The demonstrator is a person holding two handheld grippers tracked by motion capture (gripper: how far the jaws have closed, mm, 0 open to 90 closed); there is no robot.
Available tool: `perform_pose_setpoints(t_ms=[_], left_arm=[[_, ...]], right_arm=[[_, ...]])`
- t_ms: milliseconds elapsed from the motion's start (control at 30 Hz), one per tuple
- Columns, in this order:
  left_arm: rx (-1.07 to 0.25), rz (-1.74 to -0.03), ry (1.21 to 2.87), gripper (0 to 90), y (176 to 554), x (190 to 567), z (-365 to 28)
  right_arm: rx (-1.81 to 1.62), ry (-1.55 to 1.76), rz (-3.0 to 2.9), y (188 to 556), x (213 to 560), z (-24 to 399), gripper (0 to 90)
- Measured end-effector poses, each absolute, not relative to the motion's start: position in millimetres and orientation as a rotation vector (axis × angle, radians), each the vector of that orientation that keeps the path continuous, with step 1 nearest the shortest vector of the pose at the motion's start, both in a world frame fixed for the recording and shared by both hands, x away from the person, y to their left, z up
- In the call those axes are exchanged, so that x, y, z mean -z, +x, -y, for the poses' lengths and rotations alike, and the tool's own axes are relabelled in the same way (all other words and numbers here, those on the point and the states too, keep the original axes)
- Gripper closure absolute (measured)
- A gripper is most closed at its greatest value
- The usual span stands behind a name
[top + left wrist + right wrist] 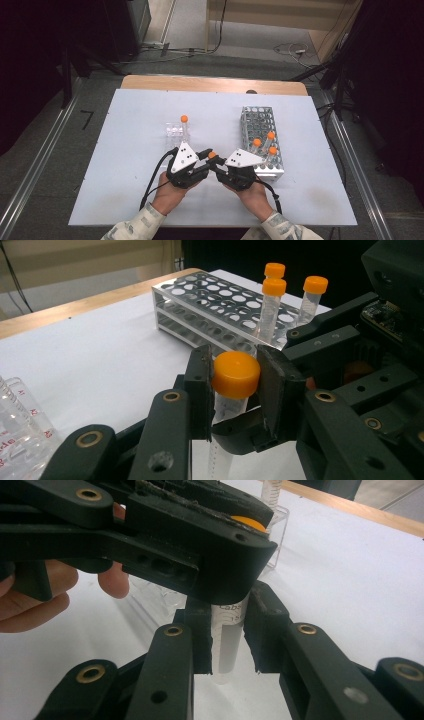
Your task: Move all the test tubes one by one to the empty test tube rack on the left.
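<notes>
I am working at a lab bench set up as a recording rig: a white table top (pixel 130 150) carries a perforated metal tube rack (pixel 260 122) with orange-capped sample tubes (pixel 270 136) and a clear plastic rack (pixel 174 131). Loose cables (pixel 292 50) run across the floor beyond, between dark equipment stands.

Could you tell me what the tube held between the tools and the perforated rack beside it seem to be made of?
Tube: probably clear plastic, translucent with printed markings; its orange cap looks like smooth matte plastic. Perforated rack: likely metal, silvery with a dull sheen, though silver-coated plastic can't be excluded.
</notes>
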State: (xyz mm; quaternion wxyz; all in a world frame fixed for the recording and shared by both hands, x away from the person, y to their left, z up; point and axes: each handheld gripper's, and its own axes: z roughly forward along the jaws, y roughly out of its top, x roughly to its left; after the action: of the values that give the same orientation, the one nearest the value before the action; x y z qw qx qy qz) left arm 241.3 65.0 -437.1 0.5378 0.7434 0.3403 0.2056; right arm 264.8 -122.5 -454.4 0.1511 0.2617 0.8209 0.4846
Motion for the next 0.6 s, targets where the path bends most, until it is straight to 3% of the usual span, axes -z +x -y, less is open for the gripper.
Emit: perform_pose_setpoints(t_ms=[233, 333, 400, 433, 600], left_arm=[[-0.493, -0.808, 1.762, 70.7, 241.2, 436.4, -65.1], [-0.493, -0.803, 1.761, 70.8, 241.3, 435.3, -65.1], [-0.493, -0.807, 1.758, 70.8, 241.9, 434.4, -65.5], [-0.491, -0.814, 1.749, 70.9, 243.2, 433.3, -66.5], [-0.506, -0.831, 1.740, 70.9, 246.2, 429.6, -70.0]], right_arm=[[-1.398, 0.754, -2.352, 264.5, 453.8, 123.0, 70.6], [-1.412, 0.751, -2.349, 264.3, 453.1, 123.8, 56.9], [-1.414, 0.749, -2.353, 264.5, 453.1, 124.0, 52.9], [-1.418, 0.751, -2.351, 264.5, 452.8, 124.6, 46.1], [-1.418, 0.772, -2.349, 264.3, 450.8, 128.6, 35.4]])
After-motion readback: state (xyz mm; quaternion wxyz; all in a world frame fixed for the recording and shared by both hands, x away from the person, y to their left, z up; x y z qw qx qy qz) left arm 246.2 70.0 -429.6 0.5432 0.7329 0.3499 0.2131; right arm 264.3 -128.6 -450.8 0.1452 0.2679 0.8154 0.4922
